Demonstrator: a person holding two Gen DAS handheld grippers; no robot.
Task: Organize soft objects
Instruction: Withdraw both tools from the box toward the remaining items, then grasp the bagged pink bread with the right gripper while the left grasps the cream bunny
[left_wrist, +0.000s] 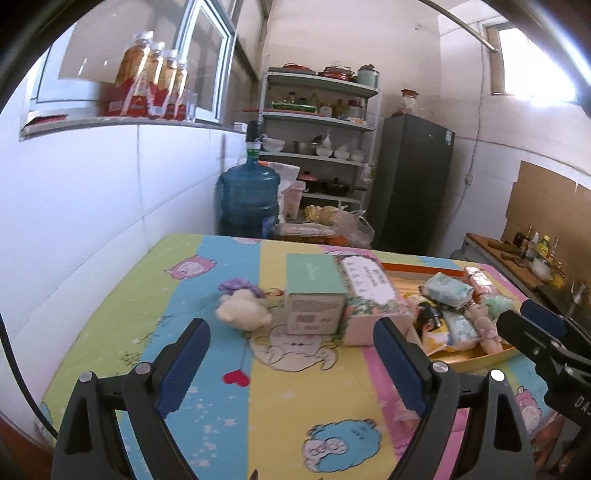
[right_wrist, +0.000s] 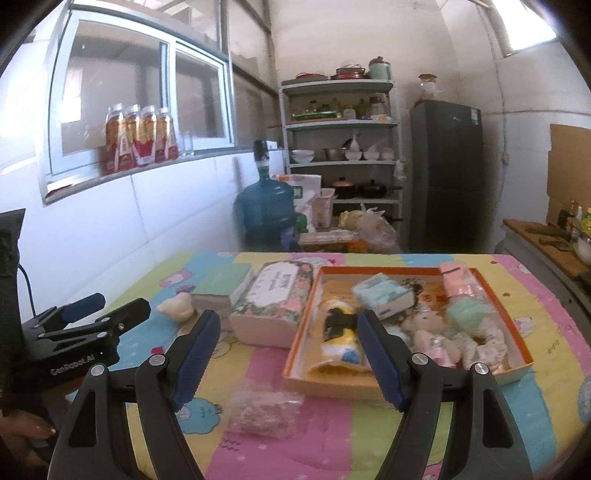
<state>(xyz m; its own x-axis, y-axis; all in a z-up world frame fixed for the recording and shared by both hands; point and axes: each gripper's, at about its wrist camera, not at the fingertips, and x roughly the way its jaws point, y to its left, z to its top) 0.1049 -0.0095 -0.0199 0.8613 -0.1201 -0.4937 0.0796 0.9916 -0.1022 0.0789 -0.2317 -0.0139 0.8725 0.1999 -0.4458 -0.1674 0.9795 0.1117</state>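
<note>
Left wrist view: the left gripper (left_wrist: 291, 354) fills the bottom of the frame with its blue-padded tongs spread wide and nothing between them. Just above the gap, at centre, a cream plush toy (left_wrist: 243, 310) lies on the cartoon-print tablecloth (left_wrist: 295, 406), touching or nearly touching the left side of a mint green box (left_wrist: 314, 295). A floral tissue box (left_wrist: 369, 299) stands against the green box on its right. Further right sits the orange-rimmed tray (left_wrist: 476, 360), already filled with soft packets and small plush figures. The right gripper (left_wrist: 535, 325) enters from the right edge over the tray.

Right wrist view: the right gripper (right_wrist: 288, 354) also has its tongs spread and holds nothing. Between them, in the middle of the frame, lies a yellow and black soft item (right_wrist: 340, 332) inside the tray (right_wrist: 299, 354). The cream plush toy (right_wrist: 177, 308) shows at centre left, outside the tray. A crinkled clear bag (right_wrist: 262, 410) rests on the cloth at lower centre, just in front of the tray. The left gripper (right_wrist: 107, 314) shows at the left edge; its opening is hard to judge from here.

The plush toy and the clear bag look like the leftovers. To collect the plush well, I would come down over its body, clear of the green box, and close gently so it compresses without slipping.
</note>
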